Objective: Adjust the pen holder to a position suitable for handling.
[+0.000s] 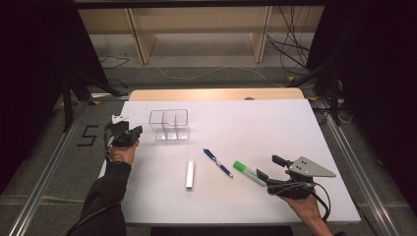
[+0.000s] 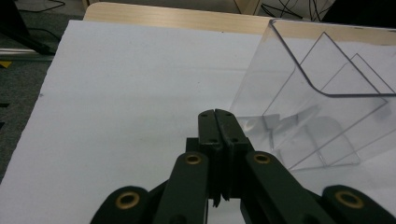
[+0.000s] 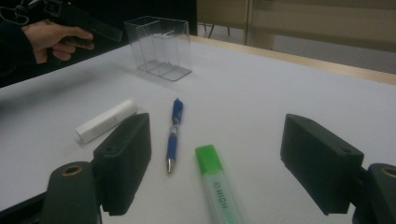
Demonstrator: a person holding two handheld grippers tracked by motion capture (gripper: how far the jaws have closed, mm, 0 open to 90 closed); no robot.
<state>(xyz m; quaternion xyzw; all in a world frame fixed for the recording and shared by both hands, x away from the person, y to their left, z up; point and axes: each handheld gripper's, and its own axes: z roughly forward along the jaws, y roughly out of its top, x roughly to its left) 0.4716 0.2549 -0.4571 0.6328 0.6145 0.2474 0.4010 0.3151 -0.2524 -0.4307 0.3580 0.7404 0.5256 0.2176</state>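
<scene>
A clear plastic organiser (image 1: pixel 169 124) with dividers stands on the white table top (image 1: pixel 255 123) at the back left. In front of it lie a white block (image 1: pixel 190 174), a blue pen (image 1: pixel 218 162) and a green highlighter (image 1: pixel 249 172). My left gripper (image 1: pixel 132 132) is just left of the organiser (image 2: pixel 317 107); in its own view the left gripper (image 2: pixel 217 114) is shut with nothing in it. My right gripper (image 1: pixel 268 167) hovers low at the highlighter's near end. In the right gripper view, the right gripper (image 3: pixel 222 158) is open, straddling the highlighter (image 3: pixel 217 184), with the pen (image 3: pixel 173 133) and block (image 3: pixel 106 120) beyond.
The organiser (image 3: pixel 159 46) stands far off in the right gripper view, with the other hand (image 3: pixel 51 37) beside it. A wooden strip (image 1: pixel 216 94) borders the table's far edge. Metal rails (image 1: pixel 44 177) run along both sides, and cables (image 1: pixel 295 39) lie on the floor behind.
</scene>
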